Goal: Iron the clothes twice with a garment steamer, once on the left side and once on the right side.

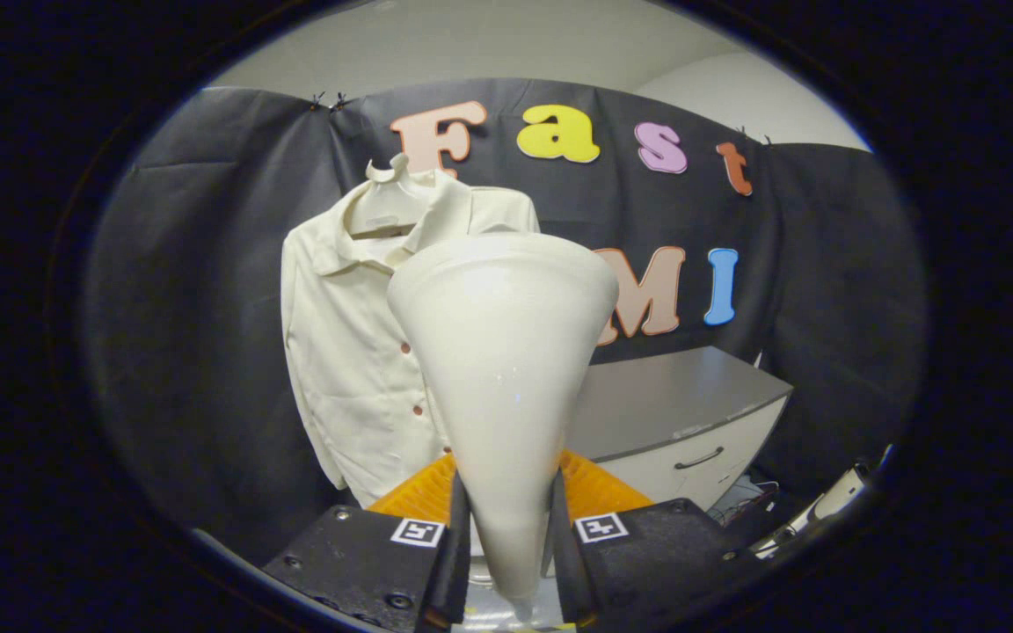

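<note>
Hand-held gripper (506,536) clamped on steamer (504,352) (unbranded) before hung shirt (348,369).

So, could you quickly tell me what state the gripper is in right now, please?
Gripper: shut on the garment steamer, both fingers pressing its narrow handle end, with the shirt beyond.

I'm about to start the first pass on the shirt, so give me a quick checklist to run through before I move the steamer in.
1. Grip: gripper fingers press both sides of the steamer: ok.
2. Shirt hung on its hanger: ok.
3. Steamer head against the cloth: not ok, it sits short of the shirt.
4. Aim: head covers the shirt's right part, left side open: ok.
5. Steam on: cannot tell.
6. Cabinet apart from the shirt: ok.
</note>
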{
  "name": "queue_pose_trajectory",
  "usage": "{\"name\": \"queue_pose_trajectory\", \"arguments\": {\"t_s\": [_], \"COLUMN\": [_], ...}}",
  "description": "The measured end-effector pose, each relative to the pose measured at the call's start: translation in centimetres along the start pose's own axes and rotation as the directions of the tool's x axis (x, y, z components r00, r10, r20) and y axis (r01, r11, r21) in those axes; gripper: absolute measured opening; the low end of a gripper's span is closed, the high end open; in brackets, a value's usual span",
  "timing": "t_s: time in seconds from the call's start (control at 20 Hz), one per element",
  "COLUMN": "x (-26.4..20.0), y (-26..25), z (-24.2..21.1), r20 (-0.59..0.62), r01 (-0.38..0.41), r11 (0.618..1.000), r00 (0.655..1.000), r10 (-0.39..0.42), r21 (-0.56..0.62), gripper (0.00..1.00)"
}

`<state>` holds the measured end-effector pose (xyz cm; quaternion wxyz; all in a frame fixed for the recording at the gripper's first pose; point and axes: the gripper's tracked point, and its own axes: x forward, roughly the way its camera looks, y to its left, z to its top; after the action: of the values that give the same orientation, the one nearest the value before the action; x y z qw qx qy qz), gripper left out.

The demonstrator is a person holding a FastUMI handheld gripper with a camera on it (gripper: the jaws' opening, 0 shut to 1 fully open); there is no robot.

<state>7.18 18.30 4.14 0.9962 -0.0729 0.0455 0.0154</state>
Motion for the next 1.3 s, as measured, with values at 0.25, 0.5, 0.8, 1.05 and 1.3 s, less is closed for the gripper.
{"name": "queue_pose_trajectory", "arguments": {"t_s": [0.25,0.5,0.8,1.05,1.3], "x": [-4.1,-6.9,-10.3,-10.6,-9.2], "y": [-3.0,-6.3,-8.7,-10.4,-11.7], "z": [0.1,-1.9,-4.2,-3.9,-2.4], "r20": [0.057,0.063,0.07,0.089,0.091], "r01": [0.013,0.044,0.057,0.021,-0.06], "r11": [0.999,0.996,0.995,0.998,0.998], "r00": [0.998,0.997,0.996,0.996,0.994], "r10": [-0.015,-0.049,-0.063,-0.026,0.057], "r21": [0.04,0.08,0.087,0.057,0.03], "gripper": [0.4,0.4,0.4,0.4,0.4]}}
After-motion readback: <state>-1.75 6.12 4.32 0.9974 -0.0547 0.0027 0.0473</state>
